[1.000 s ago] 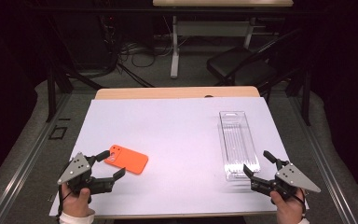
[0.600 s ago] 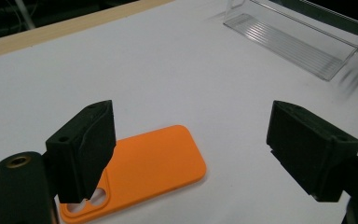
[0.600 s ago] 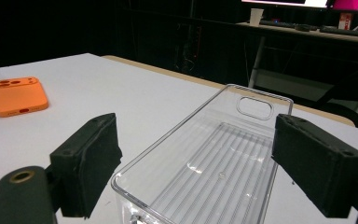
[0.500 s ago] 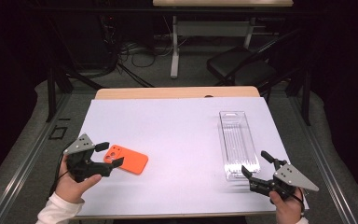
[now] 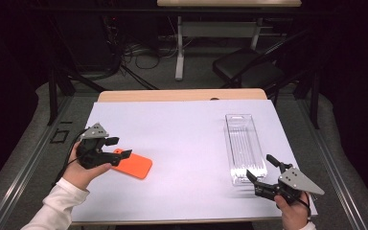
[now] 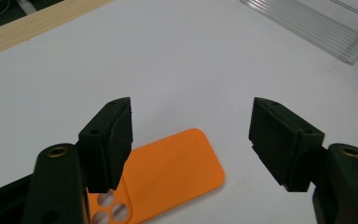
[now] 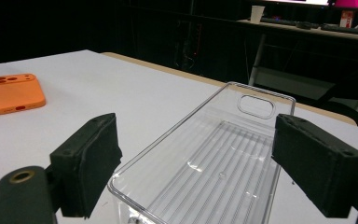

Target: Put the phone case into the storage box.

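An orange phone case lies flat at the front left of the white table top. In the left gripper view its camera-hole end sits between the jaws. My left gripper hovers open over the case's left end with nothing in it. A long clear plastic tray lies on the right, lengthwise away from me. My right gripper stands open at the tray's near end, jaws either side of that end and holding nothing. The right gripper view has the tray up close and the orange case far off.
A wooden strip runs along the table's far edge. Beyond it stand a dark chair and a desk leg, with cables on the floor. Metal rails flank both sides of the table.
My left gripper has lifted from the table's front edge and moved forward over the case's left end. The right gripper has barely shifted.
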The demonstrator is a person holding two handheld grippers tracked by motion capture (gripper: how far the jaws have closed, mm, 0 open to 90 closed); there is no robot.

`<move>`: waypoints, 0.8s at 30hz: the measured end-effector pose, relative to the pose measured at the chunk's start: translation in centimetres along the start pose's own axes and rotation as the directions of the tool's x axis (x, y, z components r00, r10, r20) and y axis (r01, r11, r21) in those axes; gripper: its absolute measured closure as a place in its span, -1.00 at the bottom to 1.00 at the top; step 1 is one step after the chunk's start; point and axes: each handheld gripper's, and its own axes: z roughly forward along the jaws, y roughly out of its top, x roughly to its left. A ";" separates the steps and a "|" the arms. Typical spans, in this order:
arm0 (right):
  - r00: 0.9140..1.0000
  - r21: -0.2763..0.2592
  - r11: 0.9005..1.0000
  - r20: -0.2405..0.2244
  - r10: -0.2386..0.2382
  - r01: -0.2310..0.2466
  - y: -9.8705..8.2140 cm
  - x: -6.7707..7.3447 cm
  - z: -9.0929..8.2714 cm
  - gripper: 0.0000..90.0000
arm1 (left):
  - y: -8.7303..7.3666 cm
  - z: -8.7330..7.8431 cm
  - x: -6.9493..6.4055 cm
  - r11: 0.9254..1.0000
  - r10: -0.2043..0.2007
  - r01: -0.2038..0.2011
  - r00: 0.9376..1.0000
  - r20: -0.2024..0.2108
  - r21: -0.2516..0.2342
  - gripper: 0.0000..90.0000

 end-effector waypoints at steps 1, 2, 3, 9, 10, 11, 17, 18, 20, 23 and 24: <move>1.000 -0.004 1.000 0.001 0.006 -0.006 0.0 0.0 0.0 -0.68 | 0.2 0.2 0.1 1.000 0.001 -0.001 1.000 -0.006 0.007 -0.22; 1.000 -0.003 1.000 0.002 0.005 -0.005 0.0 0.0 0.0 -0.68 | 0.5 0.5 0.4 1.000 -0.001 0.001 1.000 -0.011 0.019 -0.17; 1.000 -0.004 1.000 0.003 0.006 -0.006 0.0 0.0 0.0 -0.68 | 0.7 0.7 0.5 1.000 0.004 -0.003 1.000 -0.015 0.026 -0.11; 1.000 0.002 1.000 0.006 0.006 -0.006 -0.1 -0.2 -0.1 -0.68 | 1.3 1.8 1.1 0.996 -0.019 0.025 0.998 -0.067 0.086 0.13; 1.000 0.002 1.000 0.007 0.001 -0.001 -0.1 -0.2 -0.1 -0.68 | 1.5 1.9 1.3 0.995 -0.037 0.043 0.997 -0.065 0.093 0.14; 1.000 0.002 1.000 0.006 0.002 -0.002 -0.1 -0.2 -0.1 -0.68 | 1.6 2.0 1.3 0.993 -0.056 0.064 0.995 -0.084 0.095 0.17; 1.000 0.003 1.000 0.004 0.000 0.000 -0.1 -0.1 -0.2 -0.68 | 2.4 2.7 1.9 0.975 -0.179 0.191 0.978 -0.103 0.113 0.28; 1.000 0.003 1.000 0.004 0.000 0.000 -0.1 -0.1 -0.2 -0.68 | 2.5 2.8 2.1 0.970 -0.203 0.214 0.974 -0.098 0.117 0.28; 1.000 0.004 1.000 0.002 -0.001 0.001 -0.1 -0.1 -0.2 -0.68 | 2.6 3.2 2.3 0.968 -0.207 0.220 0.972 -0.109 0.119 0.32; 1.000 0.007 1.000 -0.001 -0.004 0.004 -0.2 -0.1 -0.2 -0.68 | 2.7 4.1 2.5 0.966 -0.202 0.221 0.969 -0.139 0.137 0.46; 1.000 0.008 1.000 -0.001 -0.003 0.003 -0.2 -0.2 -0.2 -0.68 | 2.7 4.4 2.6 0.963 -0.207 0.228 0.968 -0.142 0.146 0.48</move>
